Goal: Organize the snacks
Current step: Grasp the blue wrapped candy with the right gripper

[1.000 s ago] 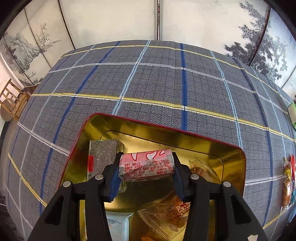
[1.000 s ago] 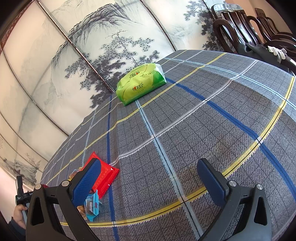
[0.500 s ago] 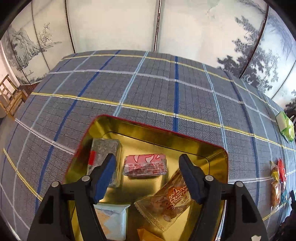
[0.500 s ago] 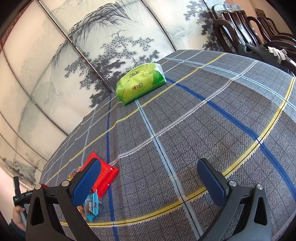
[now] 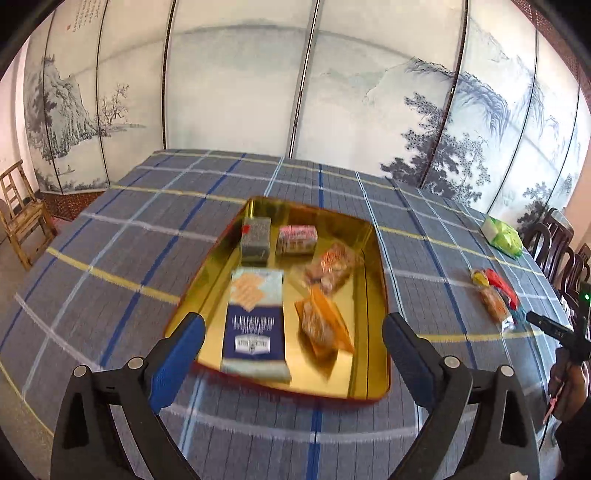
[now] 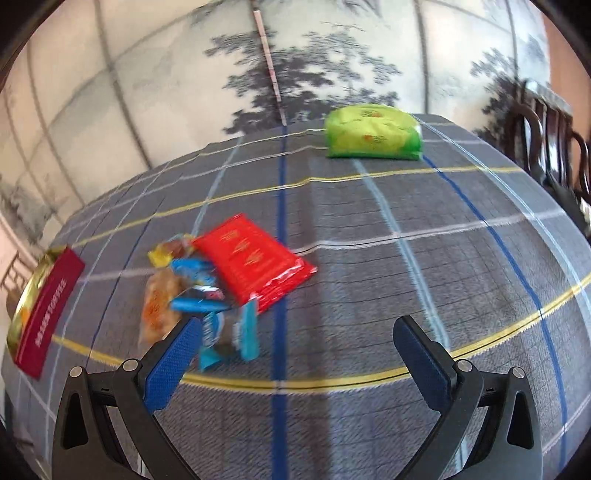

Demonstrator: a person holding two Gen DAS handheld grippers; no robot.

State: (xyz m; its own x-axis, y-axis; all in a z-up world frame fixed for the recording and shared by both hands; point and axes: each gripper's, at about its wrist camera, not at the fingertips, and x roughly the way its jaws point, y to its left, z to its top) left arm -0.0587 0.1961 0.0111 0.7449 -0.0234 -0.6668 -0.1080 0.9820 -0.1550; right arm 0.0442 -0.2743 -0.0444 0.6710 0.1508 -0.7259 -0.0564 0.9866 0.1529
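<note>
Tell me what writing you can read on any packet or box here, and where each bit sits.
No text can be read for certain.
Blue-and-white cracker packet in the gold tin: white print, blurred.
Pink packet: red print, too small.
Tin's dark red side: white lettering, blurred.
Red packet: gold marks, unreadable.
Green pack: small logos, unreadable.
Painted screen, top left: calligraphy, too small.

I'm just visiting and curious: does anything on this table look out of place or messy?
Yes: a loose heap of small wrapped snacks beside a flat red packet lies on the checked tablecloth, outside the gold metal tray that holds the other snacks.
</note>
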